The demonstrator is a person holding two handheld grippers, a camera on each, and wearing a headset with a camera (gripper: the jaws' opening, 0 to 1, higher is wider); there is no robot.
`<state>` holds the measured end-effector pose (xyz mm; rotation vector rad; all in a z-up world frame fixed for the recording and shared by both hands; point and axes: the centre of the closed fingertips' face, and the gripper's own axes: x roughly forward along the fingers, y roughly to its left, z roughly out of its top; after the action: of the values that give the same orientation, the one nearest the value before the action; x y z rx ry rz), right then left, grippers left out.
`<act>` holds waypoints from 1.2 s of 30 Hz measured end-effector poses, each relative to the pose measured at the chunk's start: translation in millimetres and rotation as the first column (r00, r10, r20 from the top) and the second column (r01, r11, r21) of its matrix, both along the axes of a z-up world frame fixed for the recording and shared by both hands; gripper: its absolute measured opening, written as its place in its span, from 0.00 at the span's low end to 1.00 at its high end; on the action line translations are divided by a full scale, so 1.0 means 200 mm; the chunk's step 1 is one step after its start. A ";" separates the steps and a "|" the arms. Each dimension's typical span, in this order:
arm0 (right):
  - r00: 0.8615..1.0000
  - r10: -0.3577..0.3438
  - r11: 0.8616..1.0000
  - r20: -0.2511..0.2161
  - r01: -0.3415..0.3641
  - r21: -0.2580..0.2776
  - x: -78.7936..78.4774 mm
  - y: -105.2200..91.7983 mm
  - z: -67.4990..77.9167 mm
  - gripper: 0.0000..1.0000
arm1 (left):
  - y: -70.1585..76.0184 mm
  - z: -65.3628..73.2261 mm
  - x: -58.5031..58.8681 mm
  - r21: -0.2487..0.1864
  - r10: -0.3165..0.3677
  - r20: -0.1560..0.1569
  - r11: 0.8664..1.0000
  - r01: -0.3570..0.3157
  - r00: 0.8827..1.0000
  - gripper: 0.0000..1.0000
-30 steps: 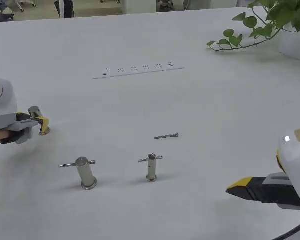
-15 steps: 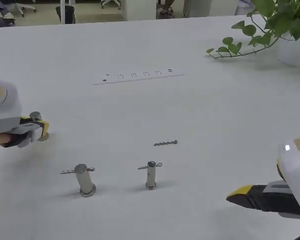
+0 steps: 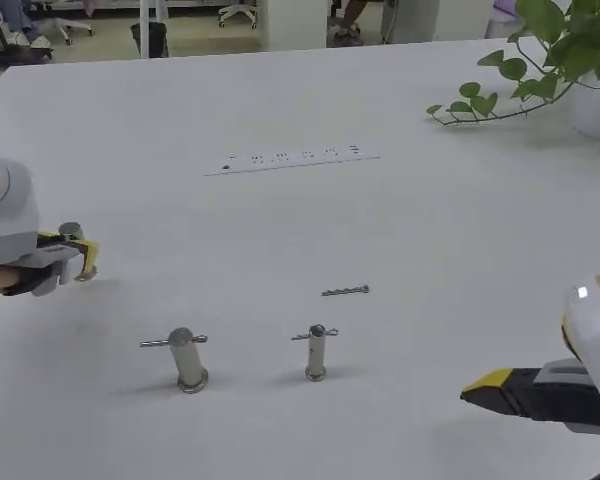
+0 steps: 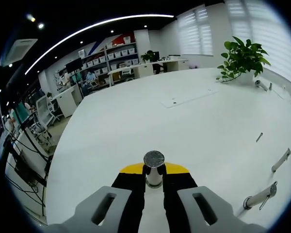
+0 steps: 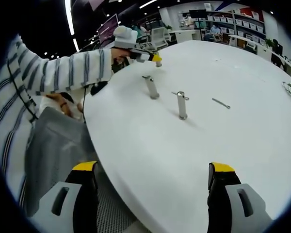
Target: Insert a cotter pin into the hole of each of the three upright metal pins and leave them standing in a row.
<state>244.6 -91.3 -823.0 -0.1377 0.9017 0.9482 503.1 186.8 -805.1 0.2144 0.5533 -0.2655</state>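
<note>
Two upright metal pins stand on the white table, a thick one [image 3: 188, 360] and a thinner one [image 3: 316, 352], each with a cotter pin through its top. One loose cotter pin [image 3: 345, 291] lies behind them. At the left, my left gripper [image 3: 77, 255] is shut on a third metal pin [image 3: 71, 236], which stands upright between its jaws [image 4: 153, 167]. My right gripper [image 3: 492, 384] hovers low at the front right, its jaws wide apart with nothing between them [image 5: 153, 170]. It looks toward both fitted pins [image 5: 182, 104] and the loose cotter pin [image 5: 221, 103].
A flush socket strip [image 3: 292, 158] sits in the table further back. A leafy plant [image 3: 540, 55] in a white pot [image 3: 595, 105] stands at the far right corner. A striped sleeve [image 5: 63, 73] and the table's near edge [image 5: 116, 160] lie before the right gripper.
The head camera has shifted, so the whole scene sits slightly right and lower. The left gripper still holds its pin in about the same place; the right gripper has barely moved.
</note>
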 end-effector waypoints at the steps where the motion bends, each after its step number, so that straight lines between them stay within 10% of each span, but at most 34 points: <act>1: 1.000 -0.001 1.000 0.003 0.001 0.001 0.00 0.00 0.00 0.95 | 0.01 0.02 -0.02 -0.004 0.003 0.004 1.000 -0.003 1.000 0.11; 23: 0.994 -0.043 0.999 0.102 0.043 0.005 0.12 -0.08 0.12 0.95 | 0.04 0.14 -0.68 -0.101 0.041 -0.047 0.994 -0.046 0.998 0.11; 36: 0.991 -0.061 0.998 0.115 0.057 0.039 0.11 -0.06 0.14 0.95 | -0.08 0.12 -0.85 -0.094 0.034 -0.081 0.995 -0.042 0.996 0.11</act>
<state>266.6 -103.8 -795.2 -0.1337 0.7768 0.8921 332.3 170.8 -781.8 0.1001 0.6214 -0.2635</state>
